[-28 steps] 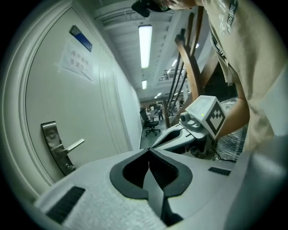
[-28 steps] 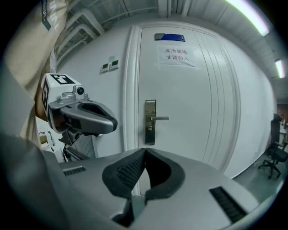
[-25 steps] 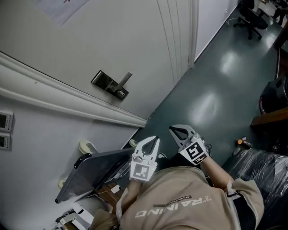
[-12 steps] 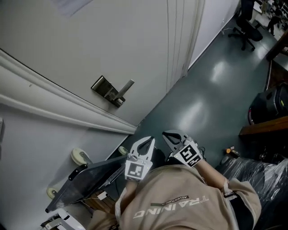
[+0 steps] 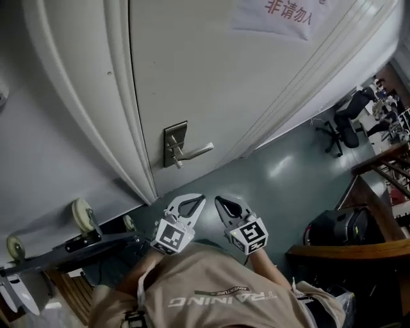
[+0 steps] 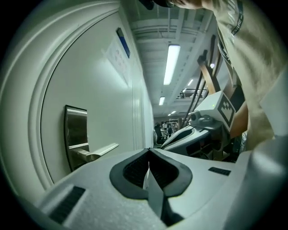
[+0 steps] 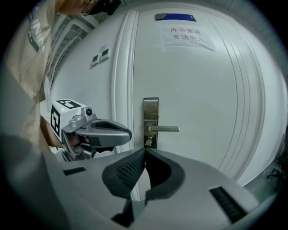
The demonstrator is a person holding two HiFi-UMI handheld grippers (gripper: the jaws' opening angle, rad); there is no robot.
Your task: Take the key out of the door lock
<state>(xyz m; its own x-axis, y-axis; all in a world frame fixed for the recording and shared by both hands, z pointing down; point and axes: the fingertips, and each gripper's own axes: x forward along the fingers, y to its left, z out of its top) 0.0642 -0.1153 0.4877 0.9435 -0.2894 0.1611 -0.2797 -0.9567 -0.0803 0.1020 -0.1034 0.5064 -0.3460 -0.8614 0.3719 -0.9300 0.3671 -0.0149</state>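
A white door (image 5: 218,77) carries a steel lock plate (image 5: 175,144) with a lever handle (image 5: 195,152). In the right gripper view the plate (image 7: 150,112) and handle (image 7: 164,129) face me, and a small key (image 7: 147,142) sticks out of the lock just under the handle. My left gripper (image 5: 199,199) and right gripper (image 5: 219,200) are held side by side close to my chest, below the handle and well short of the door. On both, the jaws are shut with nothing between them (image 6: 149,149) (image 7: 144,150). The left gripper view shows the plate (image 6: 74,134) from the side.
A paper notice (image 5: 275,16) hangs on the door. A platform cart (image 5: 70,246) with wheels stands low at the left by the door frame. An office chair (image 5: 339,125), a dark bag (image 5: 336,225) and a wooden desk (image 5: 359,246) are at the right on the green floor.
The head view has swung round, so the door now fills the top and the lock plate sits right above the grippers. Both grippers stay shut and close together.
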